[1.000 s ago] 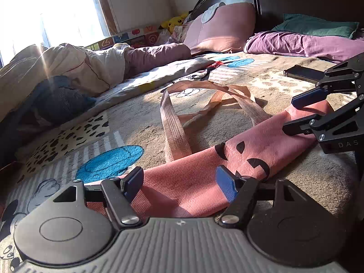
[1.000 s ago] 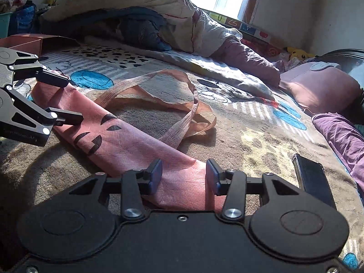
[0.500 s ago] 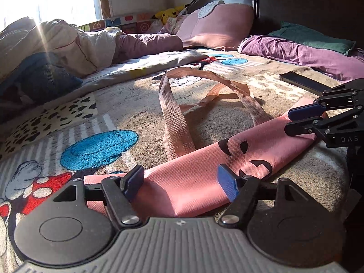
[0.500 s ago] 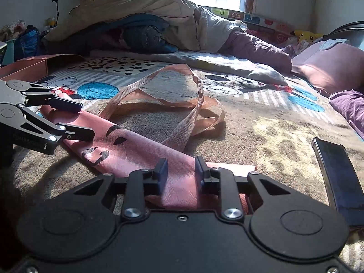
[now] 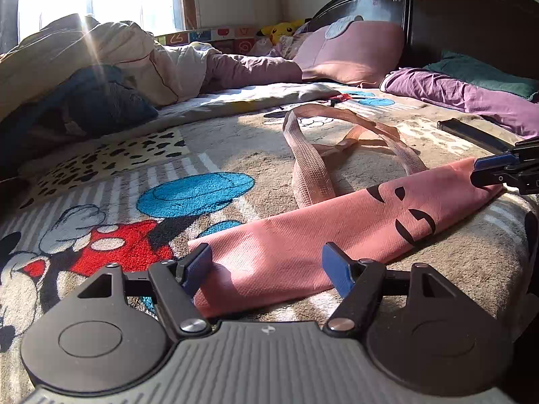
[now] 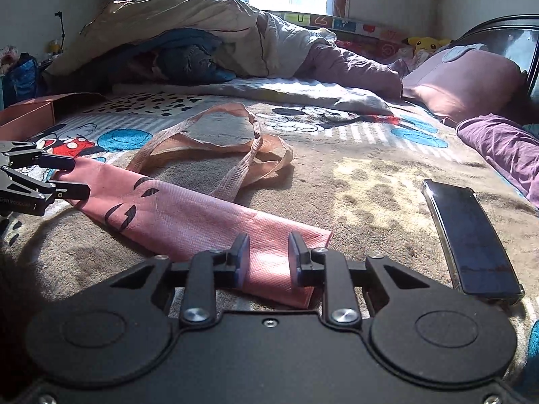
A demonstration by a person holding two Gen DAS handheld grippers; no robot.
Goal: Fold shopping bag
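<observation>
- My left gripper (image 5: 266, 266): jaws spread wide, one finger on each side of the near end of the shopping bag (image 5: 337, 232). Pads clear of the fabric as far as I can see, nothing clamped.
- My right gripper (image 6: 267, 256): jaws partly apart with a narrow gap, sitting over the bag's other end near its corner. Cannot tell whether the pads touch the fabric; not clamped.
- Bag is pink, folded into a long narrow strip, lying flat on the blanket (image 6: 353, 181) along the bed's near edge, one gripper at each end.
- Handles (image 6: 215, 141) lie loose in loops off the strip's long far edge, toward the middle of the bed.
- Phone (image 6: 468, 232) lies flat just beside my right gripper, on its right, apart from the bag's end edge.
- Open blanket beyond the handles up to the heap of bedding (image 6: 188, 33) at the bed's far side.
- Pillows (image 5: 350, 54) at the headboard end, well apart from the bag.
- Cardboard box (image 6: 30, 114) past the left end, off toward the bed's edge.
</observation>
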